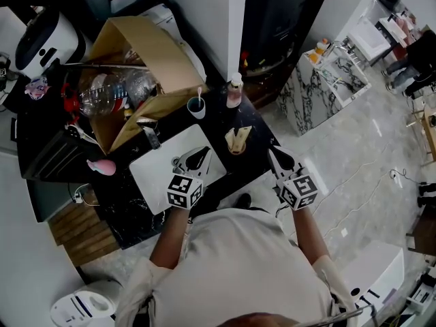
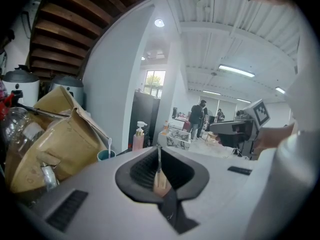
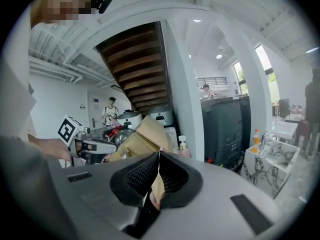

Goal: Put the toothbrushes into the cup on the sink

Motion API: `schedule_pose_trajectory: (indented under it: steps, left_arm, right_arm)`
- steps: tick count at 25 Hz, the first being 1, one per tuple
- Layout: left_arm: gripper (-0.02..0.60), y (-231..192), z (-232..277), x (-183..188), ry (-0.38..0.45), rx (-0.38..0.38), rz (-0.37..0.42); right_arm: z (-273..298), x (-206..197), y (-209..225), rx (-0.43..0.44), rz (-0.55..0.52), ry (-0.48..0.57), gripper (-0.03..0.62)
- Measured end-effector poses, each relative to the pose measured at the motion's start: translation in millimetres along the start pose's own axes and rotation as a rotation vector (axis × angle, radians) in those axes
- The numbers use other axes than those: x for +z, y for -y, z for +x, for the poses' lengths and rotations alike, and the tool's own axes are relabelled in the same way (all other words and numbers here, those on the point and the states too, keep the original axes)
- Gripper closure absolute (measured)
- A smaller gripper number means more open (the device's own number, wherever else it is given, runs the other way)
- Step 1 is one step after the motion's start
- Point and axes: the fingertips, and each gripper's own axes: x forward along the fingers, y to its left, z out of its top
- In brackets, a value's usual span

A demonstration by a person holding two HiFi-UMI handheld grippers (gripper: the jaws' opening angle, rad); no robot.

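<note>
Head view: left claw [image 1: 197, 157], right claw [image 1: 274, 155] both together; toothbrush [image 1: 199, 94] in cup [image 1: 196, 108]

**Around the sink**

The sink [image 1: 153, 176] sits in the tabletop [image 1: 129, 206], with the faucet [image 1: 150, 136] at its back edge. Behind it stands the cup [image 1: 196, 107], a toothbrush [image 1: 199, 92] upright in it. The pump bottle [image 1: 234, 92] stands near the cup's right, and the cardboard box [image 1: 146, 60] lies behind to its left.
</note>
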Motion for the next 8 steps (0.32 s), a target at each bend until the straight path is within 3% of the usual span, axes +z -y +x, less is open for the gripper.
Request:
schedule_pose_trajectory:
  steps: [8]
  left_arm:
    - [0.558, 3.9, -0.1, 0.2, -0.002, 0.003, 0.008]
  right_arm:
    - [-3.1, 2.4, 3.8, 0.002, -0.005, 0.007, 0.562]
